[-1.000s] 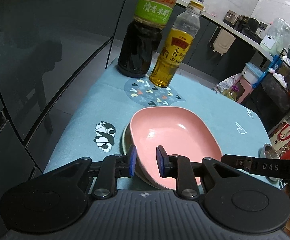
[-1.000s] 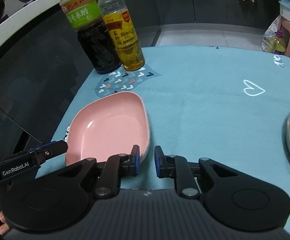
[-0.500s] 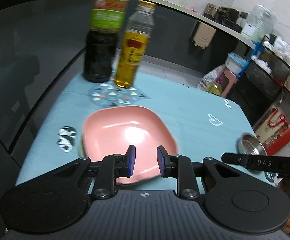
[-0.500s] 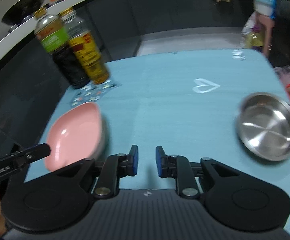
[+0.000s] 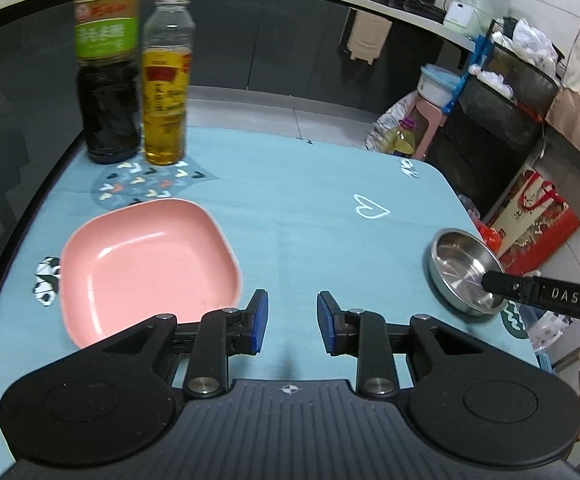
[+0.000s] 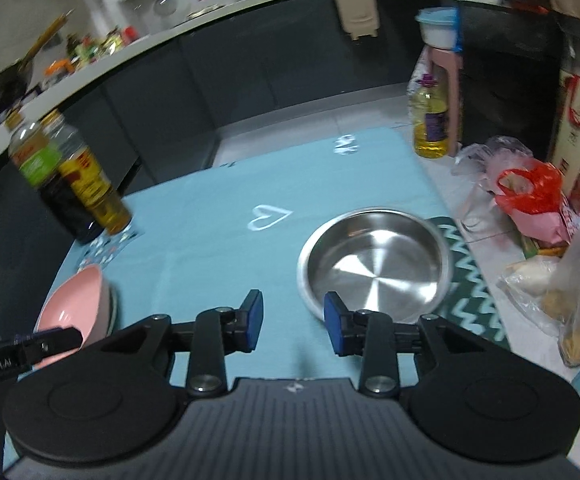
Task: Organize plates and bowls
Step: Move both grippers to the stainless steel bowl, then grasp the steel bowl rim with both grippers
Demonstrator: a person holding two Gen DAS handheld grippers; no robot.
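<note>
A pink square plate (image 5: 146,264) lies at the left of the teal table, on top of a pale green dish whose edge shows under it in the right wrist view (image 6: 111,308). A round steel bowl (image 6: 374,264) sits near the table's right edge; it also shows in the left wrist view (image 5: 464,270). My left gripper (image 5: 292,322) is open and empty above the cloth, just right of the pink plate. My right gripper (image 6: 292,320) is open and empty, its right finger at the near rim of the steel bowl.
A dark sauce bottle (image 5: 108,80) and a yellow oil bottle (image 5: 166,84) stand at the table's (image 5: 310,184) far left. Bags (image 6: 530,196), a large oil jug (image 6: 430,120) and a red box (image 5: 538,216) sit on the floor to the right. Dark cabinets run behind.
Both grippers swung right, away from the pink plate. The right gripper now faces the steel bowl. Both sets of jaws have opened a little wider.
</note>
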